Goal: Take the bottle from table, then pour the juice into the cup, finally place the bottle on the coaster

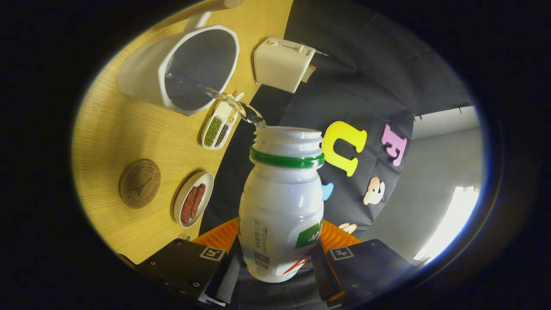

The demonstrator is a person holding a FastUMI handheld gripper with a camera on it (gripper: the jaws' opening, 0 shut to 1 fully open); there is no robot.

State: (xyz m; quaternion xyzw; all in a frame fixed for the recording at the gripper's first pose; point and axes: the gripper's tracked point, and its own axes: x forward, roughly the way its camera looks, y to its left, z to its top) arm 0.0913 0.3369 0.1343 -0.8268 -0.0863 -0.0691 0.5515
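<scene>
My gripper [277,269] is shut on a white bottle [282,202] with a green neck ring, both fingers pressing its lower body. The whole view is rolled sideways, so the bottle is tipped over. A clear stream [230,102] runs from its open mouth into the white cup [189,69] on the wooden table [112,133], beyond the bottle's mouth. The cup holds clear liquid. A round brown coaster [139,183] lies bare on the table, nearer my fingers than the cup.
A narrow divided tray of seeds [220,125] lies just by the cup, under the stream. A small oval dish with red strips [193,199] sits next to the coaster. A cream box-shaped appliance [282,64] stands at the table's back by the cloth wall.
</scene>
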